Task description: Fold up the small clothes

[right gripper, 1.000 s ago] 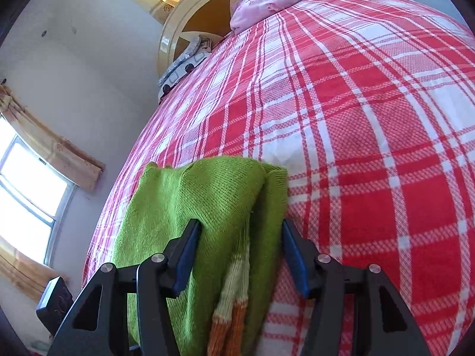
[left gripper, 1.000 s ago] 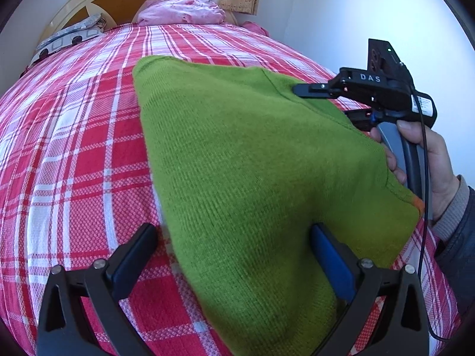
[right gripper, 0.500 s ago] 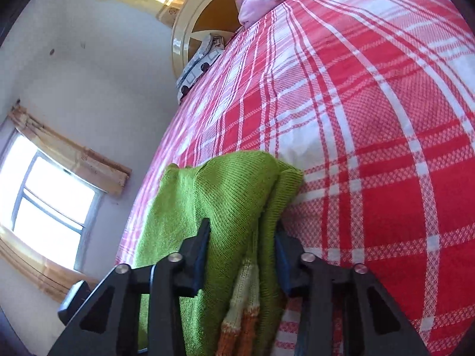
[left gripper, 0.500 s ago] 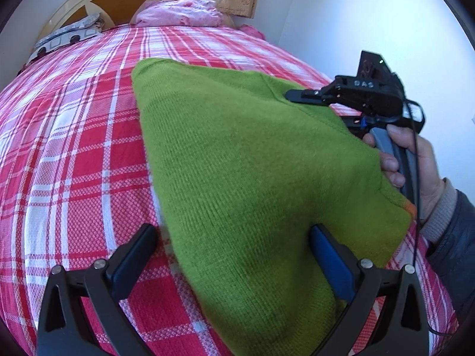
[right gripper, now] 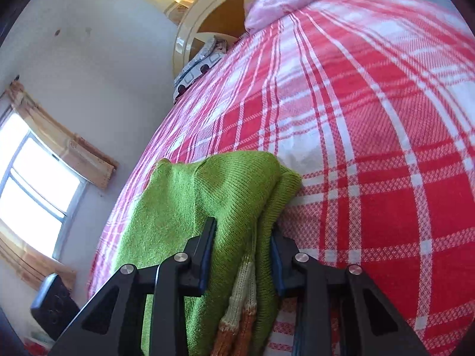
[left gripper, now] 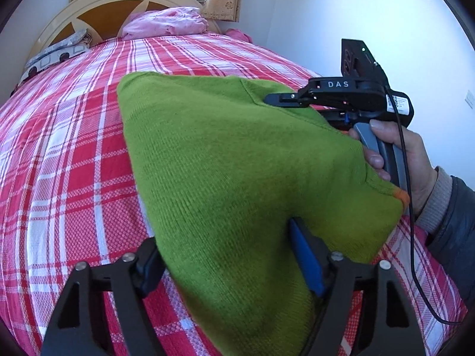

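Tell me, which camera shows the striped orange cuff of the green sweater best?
The right wrist view: the striped cuff hangs close up between that camera's own tongs. The left wrist view shows only a small orange tip at the green sweater's far corner.

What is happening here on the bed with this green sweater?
A person holds a gripper in each hand and is folding a green knitted sweater on a bed with a red plaid cover. The right gripper has just been closing and now pinches the bunched side of the sweater. The left gripper has just been closing too; the near corner of the sweater lies between its jaws, but they stand apart and do not clamp it yet.
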{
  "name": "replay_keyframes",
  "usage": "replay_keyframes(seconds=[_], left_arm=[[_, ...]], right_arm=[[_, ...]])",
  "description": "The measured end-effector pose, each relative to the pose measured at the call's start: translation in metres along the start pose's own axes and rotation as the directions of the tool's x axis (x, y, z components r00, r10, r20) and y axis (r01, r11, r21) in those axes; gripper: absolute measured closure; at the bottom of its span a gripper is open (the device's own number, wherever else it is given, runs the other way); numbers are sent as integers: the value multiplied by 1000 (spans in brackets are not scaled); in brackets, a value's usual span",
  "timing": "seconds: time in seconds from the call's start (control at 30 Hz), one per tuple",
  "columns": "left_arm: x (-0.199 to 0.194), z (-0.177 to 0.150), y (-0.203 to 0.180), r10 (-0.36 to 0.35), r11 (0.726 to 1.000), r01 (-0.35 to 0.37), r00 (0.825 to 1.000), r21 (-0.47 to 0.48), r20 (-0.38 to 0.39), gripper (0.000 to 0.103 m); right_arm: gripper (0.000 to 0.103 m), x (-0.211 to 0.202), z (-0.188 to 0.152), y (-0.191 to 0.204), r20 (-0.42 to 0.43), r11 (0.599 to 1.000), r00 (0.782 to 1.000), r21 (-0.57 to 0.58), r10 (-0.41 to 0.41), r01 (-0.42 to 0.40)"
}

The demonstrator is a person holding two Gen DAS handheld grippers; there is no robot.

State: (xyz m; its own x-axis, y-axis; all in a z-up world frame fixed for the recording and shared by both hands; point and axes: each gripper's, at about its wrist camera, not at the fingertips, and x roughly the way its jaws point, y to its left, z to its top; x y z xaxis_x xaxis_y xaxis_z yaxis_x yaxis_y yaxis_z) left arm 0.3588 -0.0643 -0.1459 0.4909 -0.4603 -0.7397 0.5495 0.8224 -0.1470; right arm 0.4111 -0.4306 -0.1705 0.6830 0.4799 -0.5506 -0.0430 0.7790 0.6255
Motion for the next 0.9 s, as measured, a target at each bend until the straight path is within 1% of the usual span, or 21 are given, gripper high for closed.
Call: replay_keyframes(seconds=[0.07,0.1,0.13,0.17,0.23,0.3,0.33,0.43,0.57,0.67,0.9], left_arm=[[-3,0,-1,5,1000,-5,1000,6,7,34],[-5,0,-1,4,1000,-4,1000,2,8,38],[-7,1,0,1,1000,-1,1000,-4,10,42],[-9,1,0,-1,1000,1,1000,-8,12,44],[-11,1,0,-1,1000,1,1000,-7,11,53],[-13,0,-4,16,1000,-16,1000,8,10,56],[-14,0,-5,24,1000,-24,1000,18,8,60],[-21,0,-10,42,998,-42,999,41,5,64],[-32,-2,-9,44,998,-44,999,39,-3,66],[-42,-7,-11,50,998,-50,999,49,-8,67],[-66,-20,-9,45,998,-45,999,33,-8,68]], right_arm=[[71,0,0,0,1,1000,1000,-8,-12,12],[71,0,0,0,1,1000,1000,-5,-13,13],[72,-1,0,0,3,1000,1000,-6,-16,16],[73,-3,-2,3,12,999,1000,-19,-28,29],[78,-8,-5,10,36,998,998,-51,-47,49],[79,-14,-10,17,61,995,996,-80,-59,63],[79,-16,-11,18,68,994,996,-81,-62,67],[79,-22,-16,24,78,993,994,-82,-81,87],[79,-31,-25,38,94,992,992,-94,-79,88],[79,-41,-37,50,112,994,993,-94,-48,59],[80,-47,-56,72,99,995,995,-94,-24,34]])
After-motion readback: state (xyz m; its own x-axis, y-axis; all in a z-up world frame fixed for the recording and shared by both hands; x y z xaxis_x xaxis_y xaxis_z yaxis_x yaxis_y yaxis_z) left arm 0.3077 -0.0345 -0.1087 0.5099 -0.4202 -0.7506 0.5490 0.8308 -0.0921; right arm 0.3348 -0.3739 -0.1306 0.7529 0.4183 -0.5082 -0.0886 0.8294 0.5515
